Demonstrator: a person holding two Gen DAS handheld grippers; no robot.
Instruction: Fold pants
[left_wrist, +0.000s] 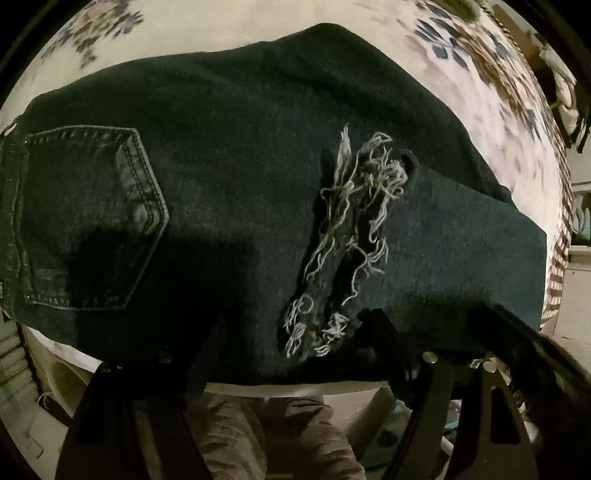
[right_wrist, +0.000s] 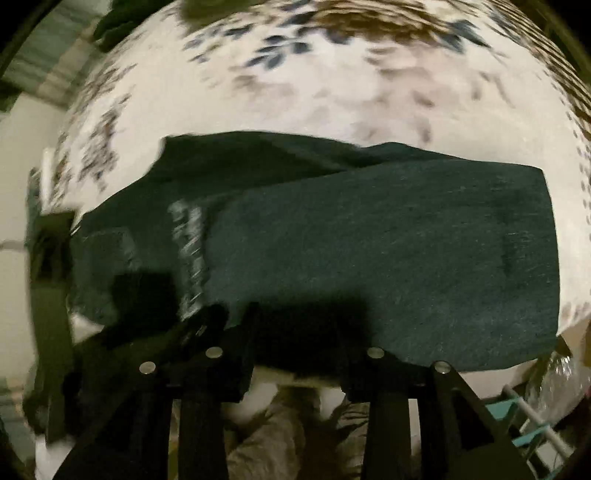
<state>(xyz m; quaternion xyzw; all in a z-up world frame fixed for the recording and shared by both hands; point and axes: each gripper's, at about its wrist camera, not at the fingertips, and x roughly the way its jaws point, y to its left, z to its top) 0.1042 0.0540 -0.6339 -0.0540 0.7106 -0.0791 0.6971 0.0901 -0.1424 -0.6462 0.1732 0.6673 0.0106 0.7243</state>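
The dark jeans (left_wrist: 240, 192) lie along the near edge of the flowered bedspread (right_wrist: 258, 96), already doubled leg over leg but not yet folded shorter, with the left gripper (left_wrist: 295, 365) and right gripper (right_wrist: 295, 332) both open and empty above them.

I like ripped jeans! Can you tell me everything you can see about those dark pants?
The jeans are dark denim, nearly black. They lie flat, folded lengthwise, on a flowered sheet. A stitched back pocket sits at the waist end. Pale frayed threads hang across a rip midway down the leg. The hem end is plain. No gripper visibly pinches them.
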